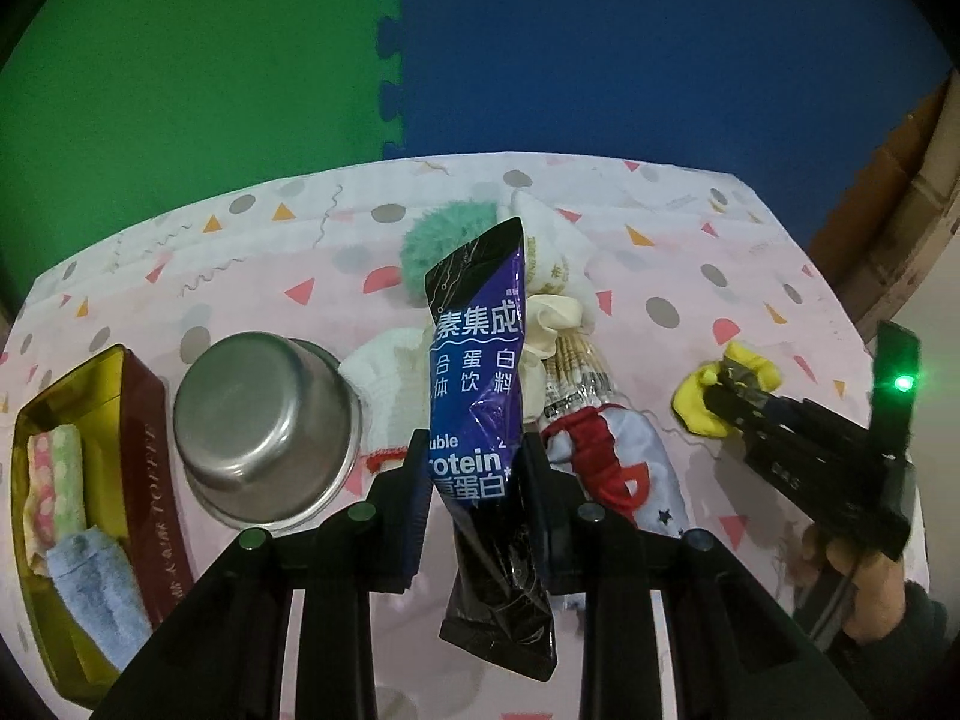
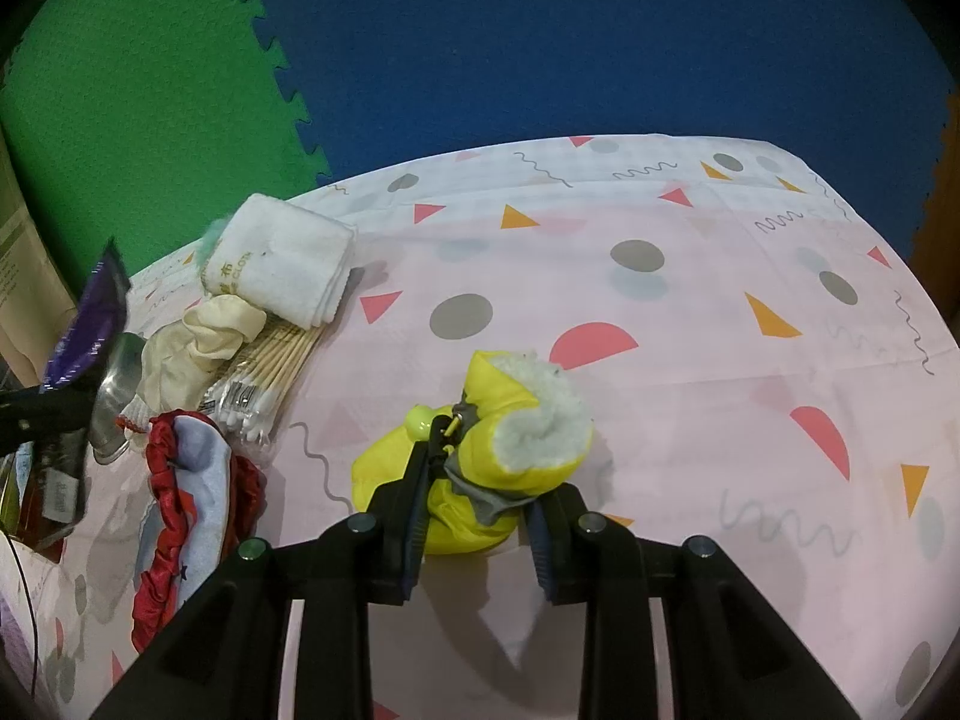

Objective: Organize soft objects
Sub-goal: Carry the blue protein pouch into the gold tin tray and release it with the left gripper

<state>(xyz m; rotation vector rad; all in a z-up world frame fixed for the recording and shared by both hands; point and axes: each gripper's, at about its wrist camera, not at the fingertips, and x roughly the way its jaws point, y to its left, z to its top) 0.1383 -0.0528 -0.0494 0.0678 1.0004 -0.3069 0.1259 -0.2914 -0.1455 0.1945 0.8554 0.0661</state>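
Note:
My left gripper (image 1: 475, 468) is shut on a purple and black protein drink pouch (image 1: 480, 372) and holds it upright above the table; the pouch also shows in the right wrist view (image 2: 90, 324). My right gripper (image 2: 480, 498) has its jaws around a yellow fleece-lined baby bootie (image 2: 492, 450) lying on the pink tablecloth; it also shows in the left wrist view (image 1: 714, 390). A white folded towel (image 2: 282, 258), a cream cloth (image 2: 198, 336), a green fluffy ball (image 1: 444, 240) and a red and blue fabric pouch (image 2: 186, 480) lie in a pile.
A gold tin (image 1: 108, 414) at the left holds a patterned cloth (image 1: 54, 474) and a blue cloth (image 1: 96, 588). A steel bowl (image 1: 264, 426) lies upside down beside it. A pack of cotton swabs (image 2: 264, 378) lies by the pile. The table edge (image 2: 600, 141) is at the back.

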